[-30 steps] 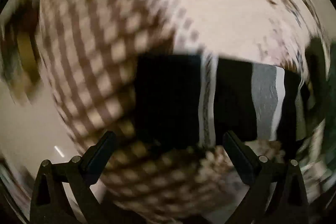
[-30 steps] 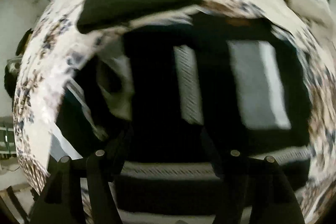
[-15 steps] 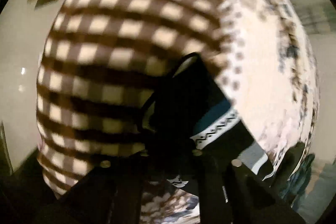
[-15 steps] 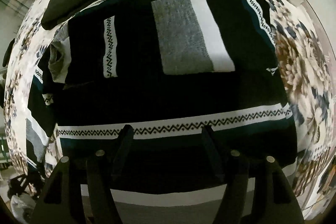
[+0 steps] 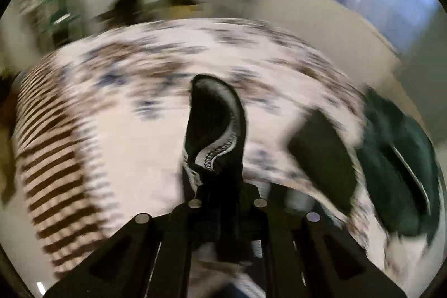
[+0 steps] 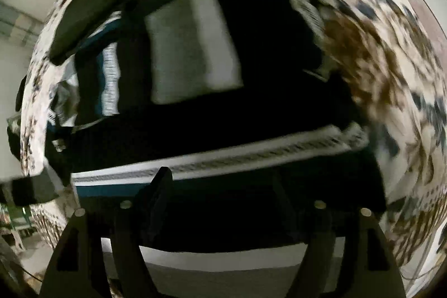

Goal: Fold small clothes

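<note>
The left gripper (image 5: 226,194) is clenched on a fold of the black patterned sweater (image 5: 216,127), which sticks up from between its jaws above the floral bedspread (image 5: 145,158). The right gripper (image 6: 220,186) hangs released over the sweater's spread body (image 6: 195,46) on that bedspread, with a dark folded garment (image 6: 89,18) lying just beyond the sweater.

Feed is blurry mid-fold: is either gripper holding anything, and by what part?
Left gripper pinches the dark patterned sweater by a patterned edge. Right gripper is open, holding nothing.

One patterned sweater (image 6: 195,108), perhaps three other garments (image 5: 324,155), one floral bedspread (image 5: 167,69).
</note>
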`<state>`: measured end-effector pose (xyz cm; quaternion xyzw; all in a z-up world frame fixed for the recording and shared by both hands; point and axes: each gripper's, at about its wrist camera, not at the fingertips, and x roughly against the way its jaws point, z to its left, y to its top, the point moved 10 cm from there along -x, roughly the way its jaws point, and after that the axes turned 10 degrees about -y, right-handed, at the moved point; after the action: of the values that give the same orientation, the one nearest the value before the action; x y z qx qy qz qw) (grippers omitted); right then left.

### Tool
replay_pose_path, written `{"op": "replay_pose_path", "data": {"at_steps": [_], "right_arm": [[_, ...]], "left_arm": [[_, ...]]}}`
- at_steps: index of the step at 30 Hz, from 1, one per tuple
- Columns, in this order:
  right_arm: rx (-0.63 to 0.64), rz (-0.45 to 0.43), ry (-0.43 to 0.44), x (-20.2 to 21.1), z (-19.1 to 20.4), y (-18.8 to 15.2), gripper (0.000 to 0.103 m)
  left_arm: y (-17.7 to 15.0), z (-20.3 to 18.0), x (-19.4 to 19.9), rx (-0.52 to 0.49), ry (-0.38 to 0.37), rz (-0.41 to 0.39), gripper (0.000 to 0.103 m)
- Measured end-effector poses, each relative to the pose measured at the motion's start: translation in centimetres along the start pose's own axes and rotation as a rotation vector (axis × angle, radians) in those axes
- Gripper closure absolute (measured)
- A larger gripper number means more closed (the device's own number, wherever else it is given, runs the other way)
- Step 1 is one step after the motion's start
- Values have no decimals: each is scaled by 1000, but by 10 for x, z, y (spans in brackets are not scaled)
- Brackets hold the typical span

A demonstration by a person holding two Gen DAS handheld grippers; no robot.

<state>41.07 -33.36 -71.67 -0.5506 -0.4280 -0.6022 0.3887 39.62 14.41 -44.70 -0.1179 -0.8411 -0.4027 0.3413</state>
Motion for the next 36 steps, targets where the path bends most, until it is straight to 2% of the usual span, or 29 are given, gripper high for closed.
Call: {"op": "replay_pose_path", "data": {"at_steps": [3, 6, 10, 14, 16, 19, 21, 22, 24, 27, 29, 32, 33, 34, 35, 36], "right_arm": [[-67, 6, 2, -4, -39, 3, 26], [-136, -7, 5, -3, -77, 11, 26], [-174, -6, -7, -6, -117, 17, 26], [-200, 32, -14, -14, -153, 14, 26], [-216, 41, -7, -12, -167, 17, 26], [-247, 30, 23, -1, -189, 31, 26], [-271, 13, 55, 10, -197, 46, 26], [-282, 6, 76, 16, -198, 56, 26], [-290, -13, 145, 29, -188, 81, 26], [-243, -48, 211, 39, -158, 122, 26], [-194, -54, 210, 34, -131, 144, 26], [-118, -23, 160, 3, -97, 169, 26], [-100, -4, 158, -7, -87, 172, 32], [-78, 14, 161, -17, -74, 176, 45], [-53, 24, 161, -22, -65, 177, 96], [-32, 19, 133, -24, -63, 176, 100]], "left_arm": [[-38, -100, -16, -158, -138, 64, 99], [-105, -196, -43, -261, -288, 197, 99], [-200, -281, -71, -395, -382, 347, 98], [-296, -329, -95, -543, -419, 564, 95], [-328, -334, -96, -606, -412, 643, 93], [-327, -322, -88, -625, -415, 645, 66], [-305, -304, -80, -623, -379, 615, 18], [-297, -296, -78, -621, -359, 585, 15], [-259, -268, -76, -605, -293, 512, 15], [-207, -220, -92, -595, -152, 436, 15], [-182, -180, -112, -596, -24, 420, 15], [-161, -133, -146, -574, 103, 425, 15], [-156, -123, -156, -571, 129, 426, 15], [-153, -113, -168, -571, 150, 432, 15], [-151, -103, -180, -569, 171, 440, 15], [-151, -97, -190, -556, 175, 454, 15]]}}
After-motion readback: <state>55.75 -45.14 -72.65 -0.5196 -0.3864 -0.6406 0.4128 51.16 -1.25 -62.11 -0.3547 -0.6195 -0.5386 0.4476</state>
